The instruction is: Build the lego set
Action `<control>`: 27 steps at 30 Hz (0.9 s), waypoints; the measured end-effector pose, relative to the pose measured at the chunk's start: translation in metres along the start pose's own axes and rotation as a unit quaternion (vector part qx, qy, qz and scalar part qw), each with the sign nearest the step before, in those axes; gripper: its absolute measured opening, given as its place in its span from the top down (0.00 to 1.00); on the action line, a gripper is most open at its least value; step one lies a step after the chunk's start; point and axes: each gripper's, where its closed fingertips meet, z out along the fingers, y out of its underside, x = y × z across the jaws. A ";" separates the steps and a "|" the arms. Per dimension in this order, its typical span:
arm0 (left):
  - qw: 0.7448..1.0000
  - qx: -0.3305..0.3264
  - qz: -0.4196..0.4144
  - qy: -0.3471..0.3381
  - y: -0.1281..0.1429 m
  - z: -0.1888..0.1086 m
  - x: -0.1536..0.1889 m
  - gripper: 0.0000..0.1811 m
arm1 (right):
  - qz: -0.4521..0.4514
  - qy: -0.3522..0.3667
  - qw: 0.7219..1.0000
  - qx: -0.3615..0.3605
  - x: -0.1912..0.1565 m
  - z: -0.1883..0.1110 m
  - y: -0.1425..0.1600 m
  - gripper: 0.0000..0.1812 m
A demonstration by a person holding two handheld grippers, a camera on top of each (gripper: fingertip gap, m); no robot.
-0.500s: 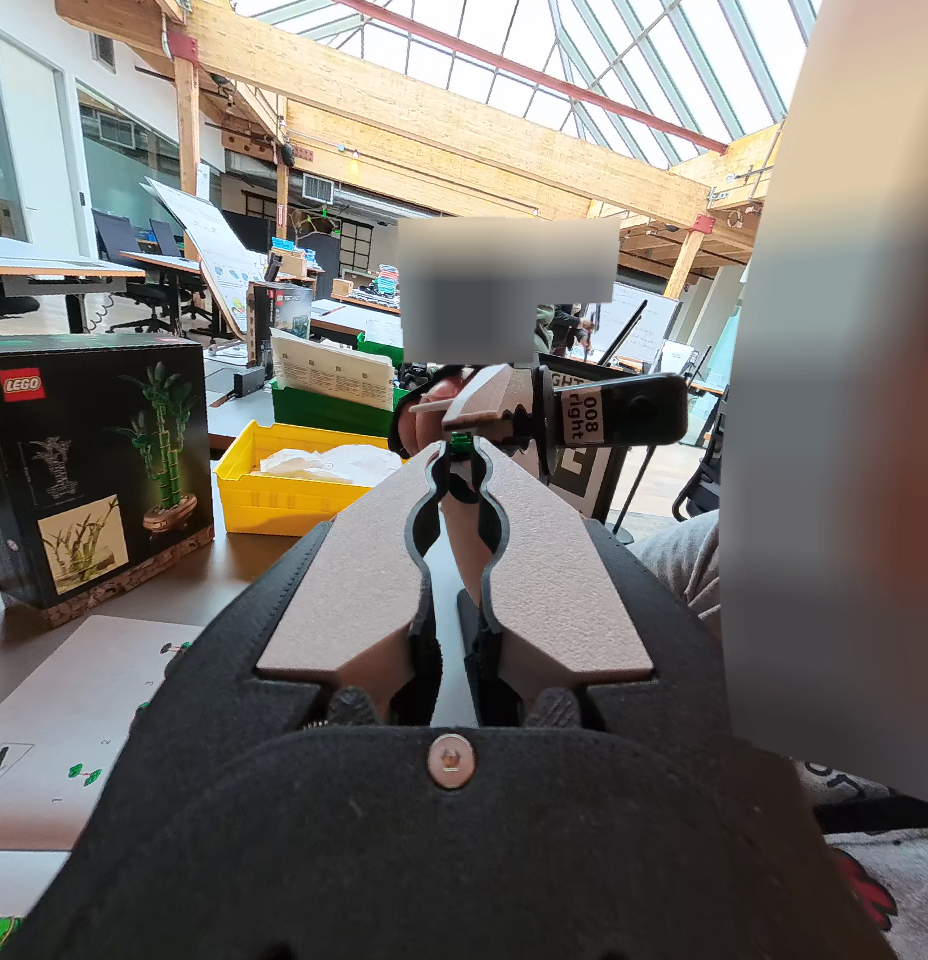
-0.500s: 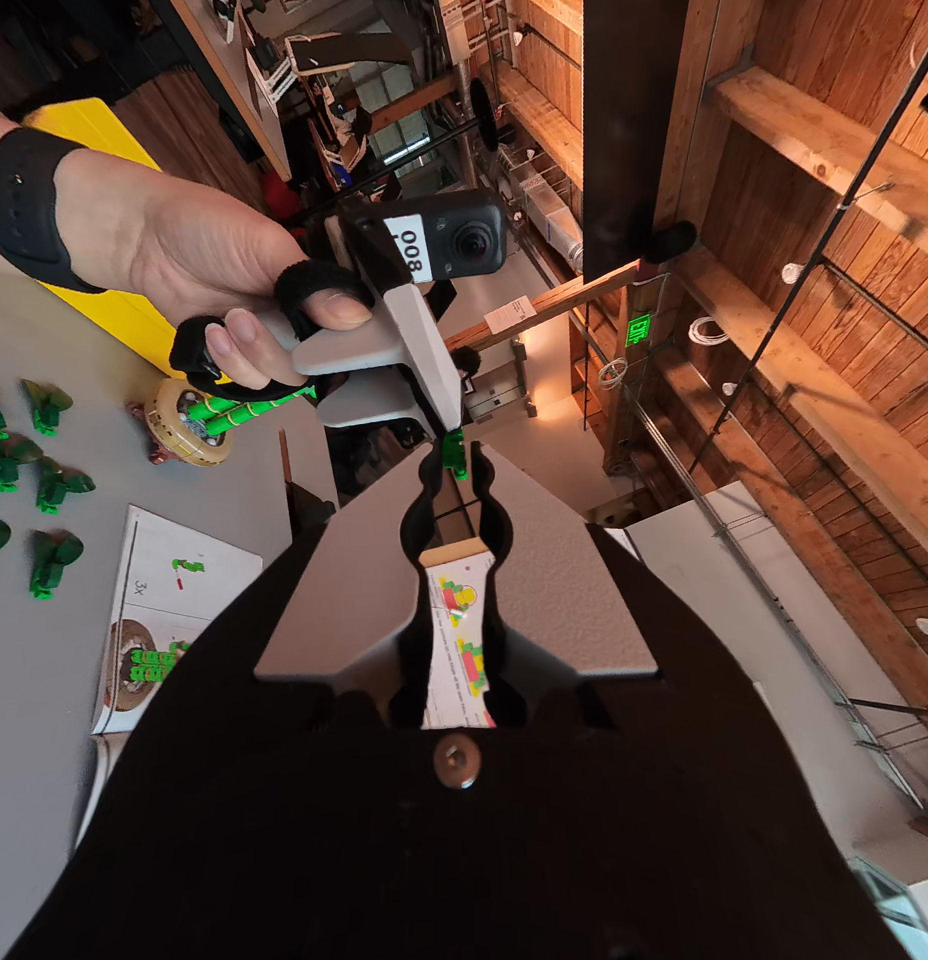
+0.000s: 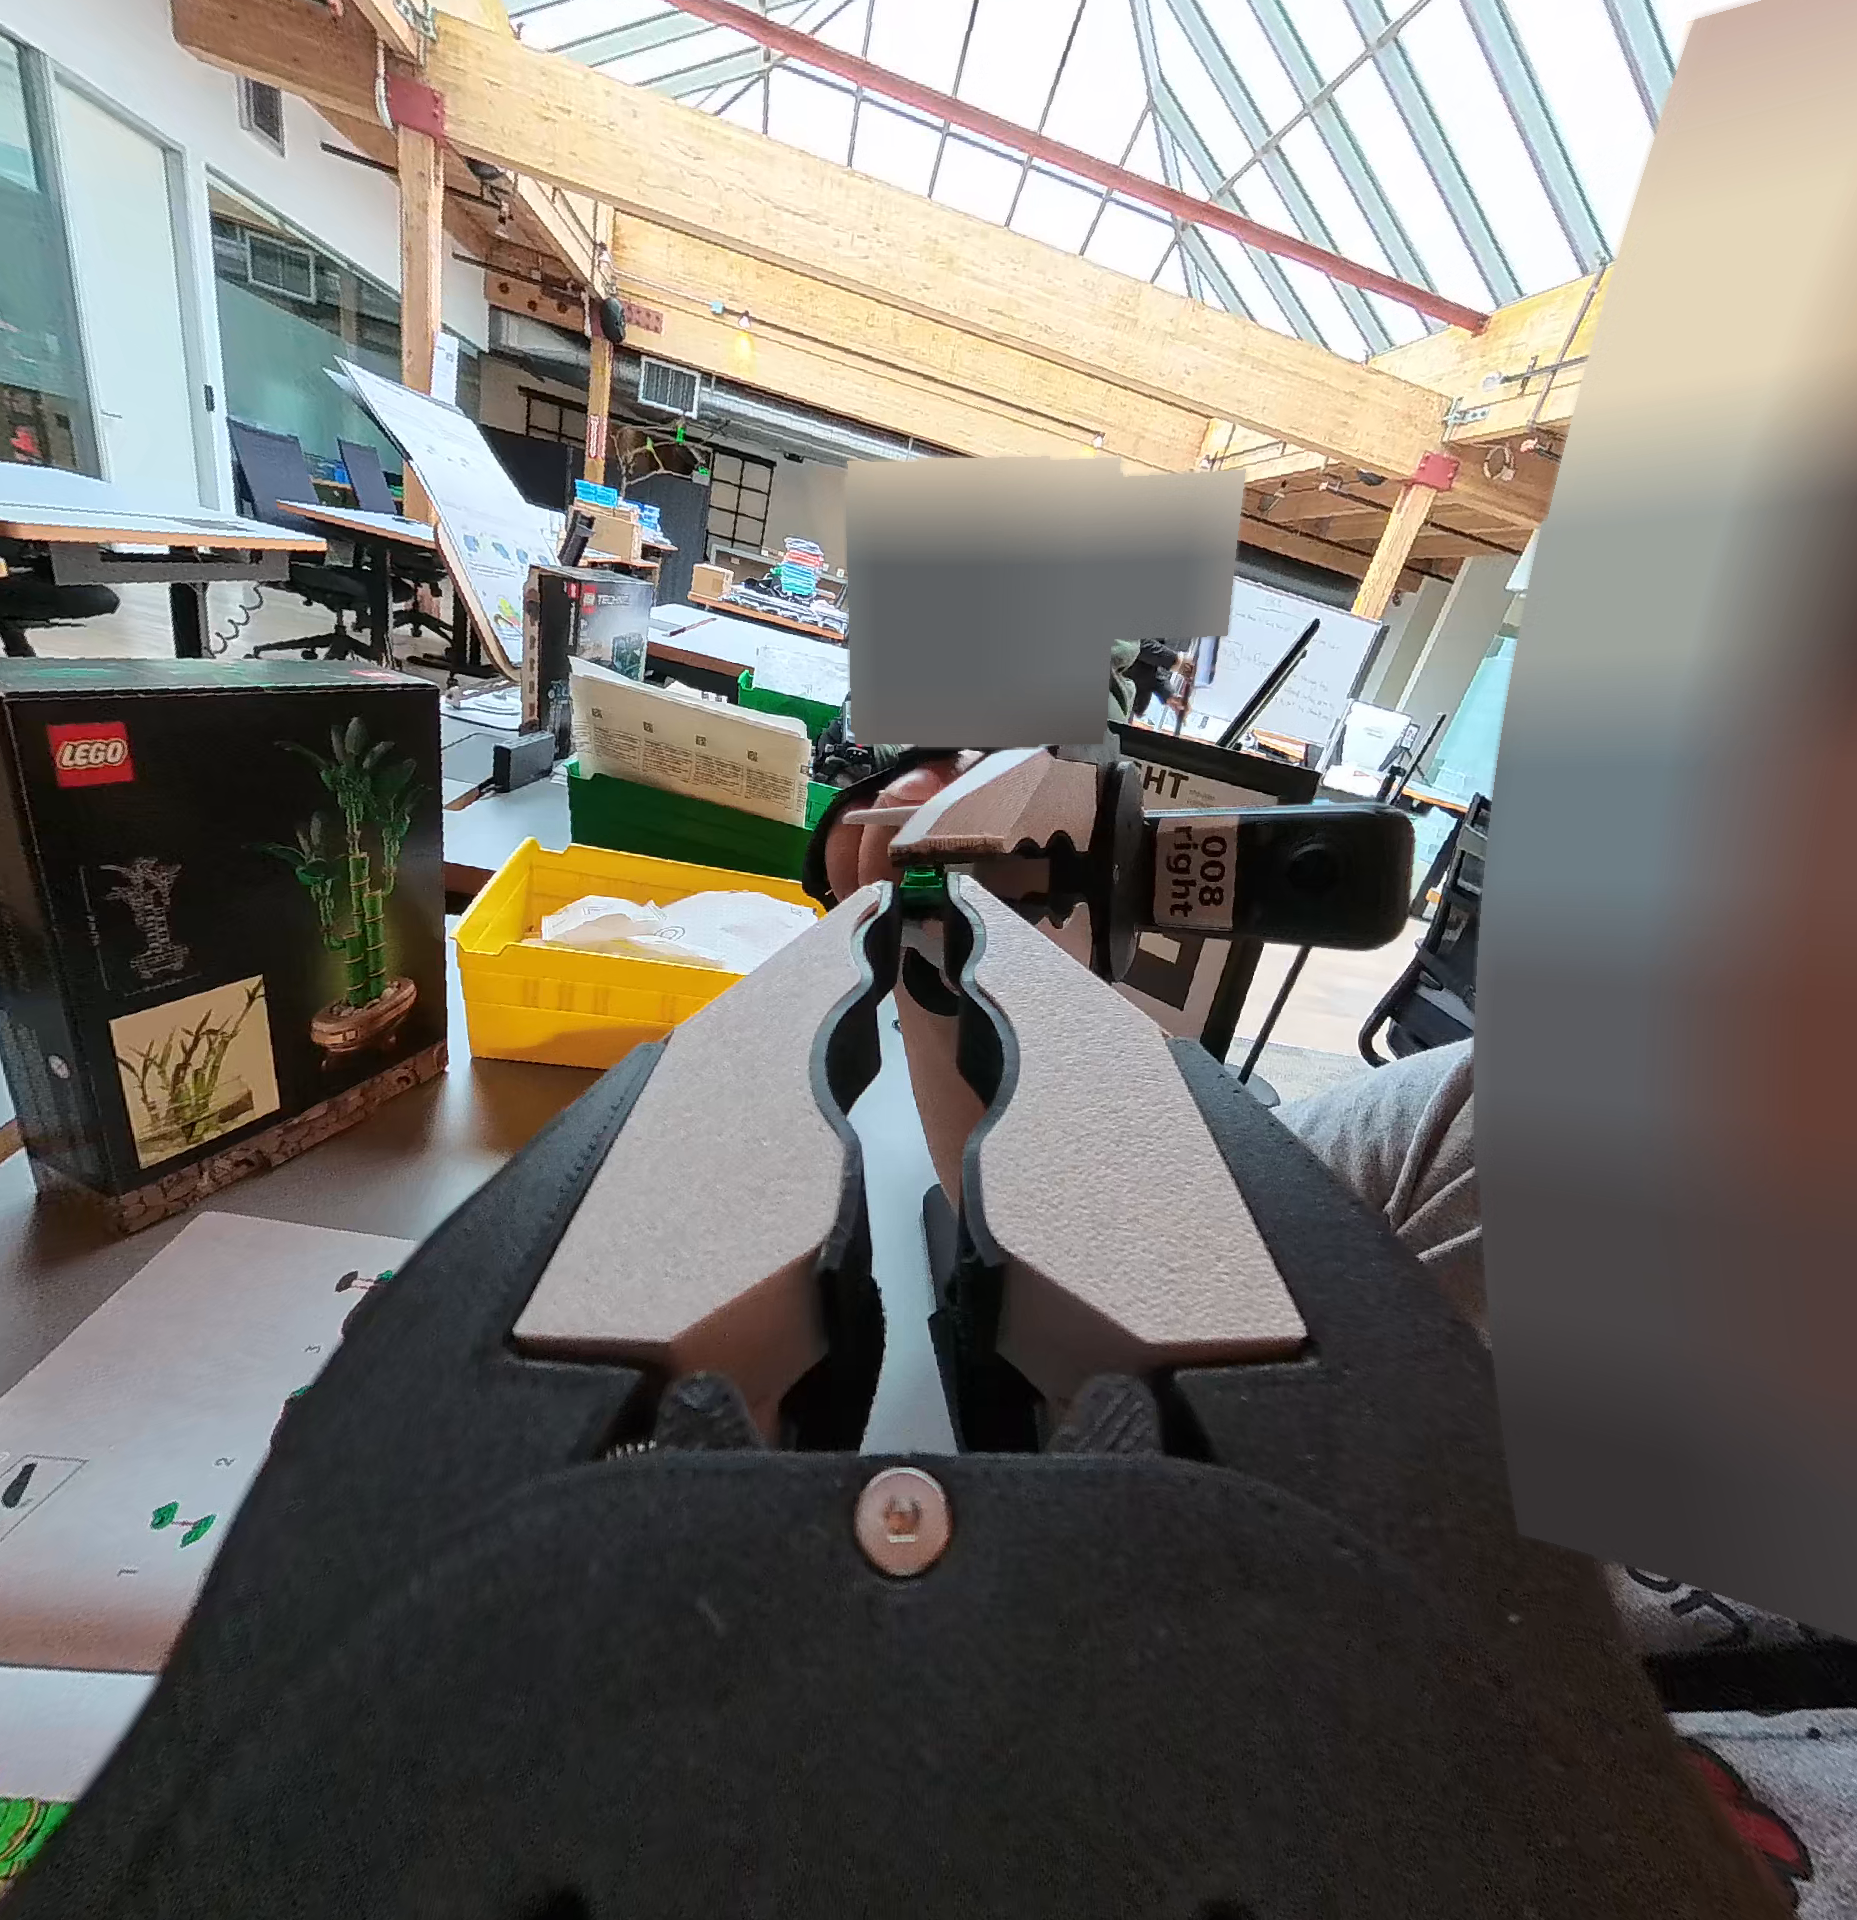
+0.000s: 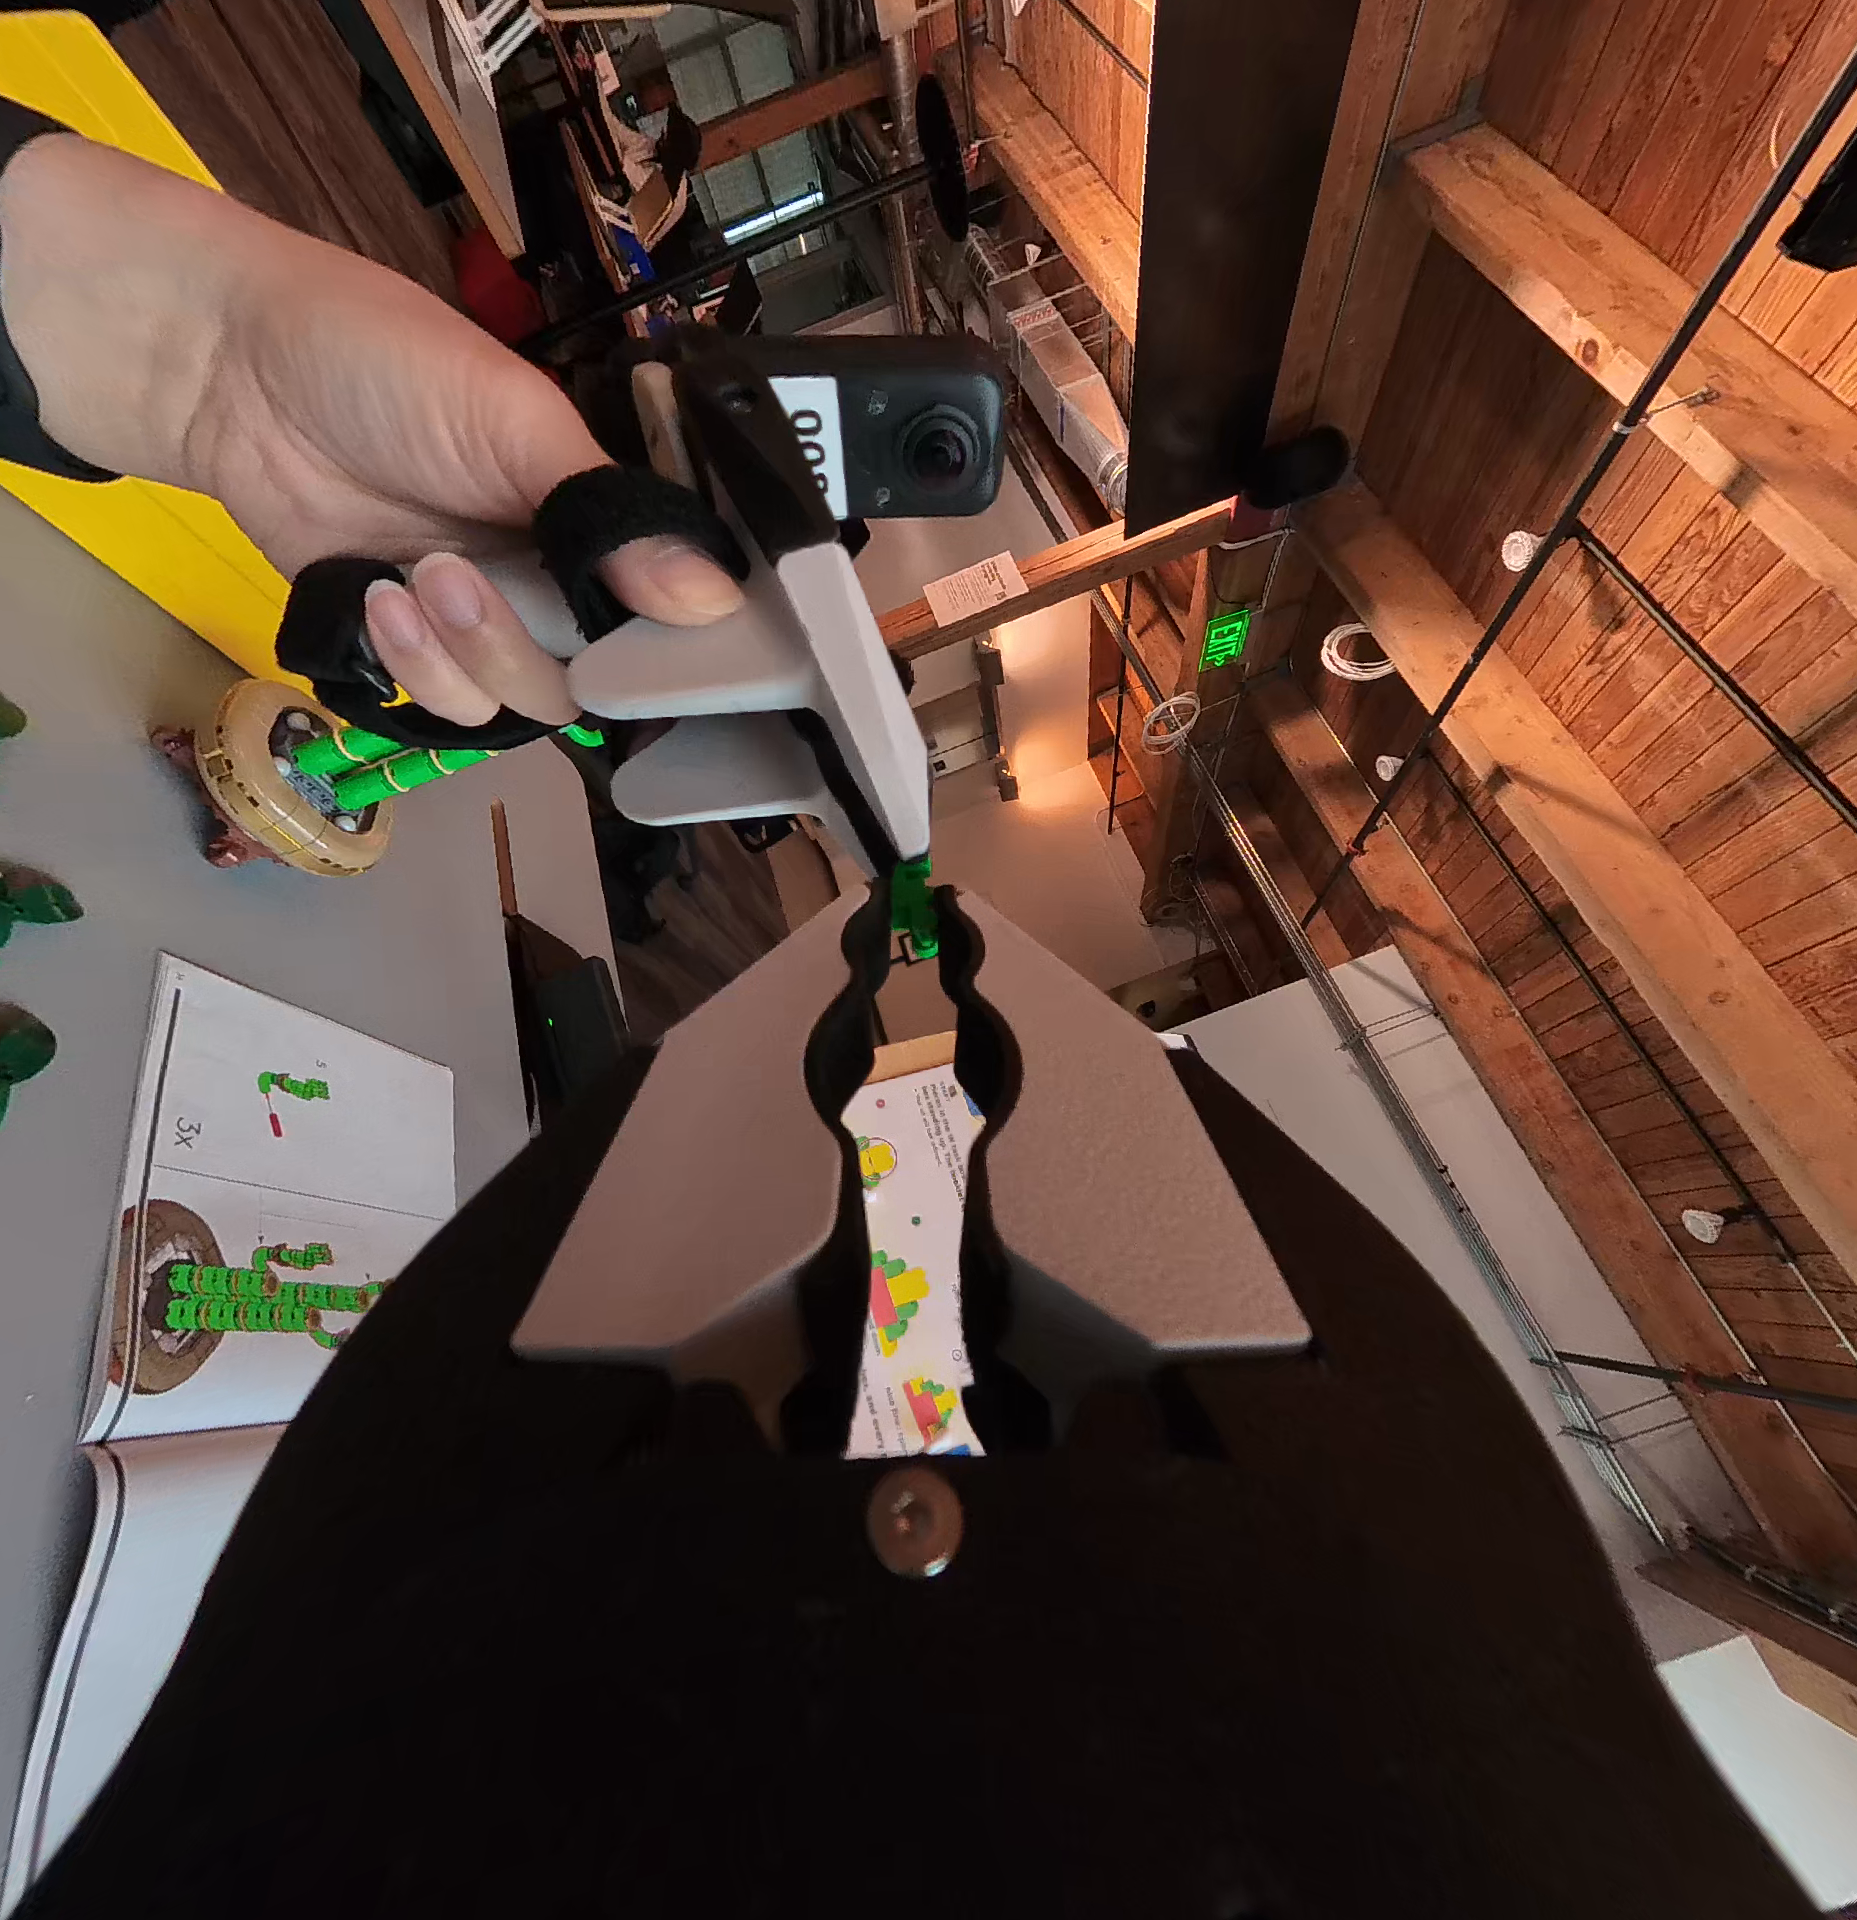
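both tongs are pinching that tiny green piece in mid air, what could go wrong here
1. The green lego piece is gripped only at the very tips of the right tongs and left tongs; a slight twist could pop it loose.
2. It is held off the table, so a dropped piece could fall out of sight.

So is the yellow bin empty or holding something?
Holding something: the yellow bin has crumpled white bags inside, seen in the left wrist view. Their contents cannot be told.
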 end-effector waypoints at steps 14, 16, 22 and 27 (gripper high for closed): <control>1.000 -0.018 -0.009 -0.005 0.005 0.000 -0.002 0.97 | -0.010 -0.019 1.000 -0.011 -0.006 -0.002 0.003 0.97; 1.000 -0.015 -0.009 -0.008 0.005 0.000 -0.003 0.97 | 0.001 -0.019 1.000 -0.004 -0.005 -0.001 0.004 0.97; 1.000 -0.024 -0.013 -0.009 0.007 -0.002 -0.005 0.97 | -0.026 -0.014 1.000 -0.008 -0.008 0.000 0.005 0.97; 1.000 -0.020 -0.006 -0.007 0.004 -0.004 -0.002 0.97 | -0.014 -0.008 1.000 0.001 -0.006 0.001 0.001 0.97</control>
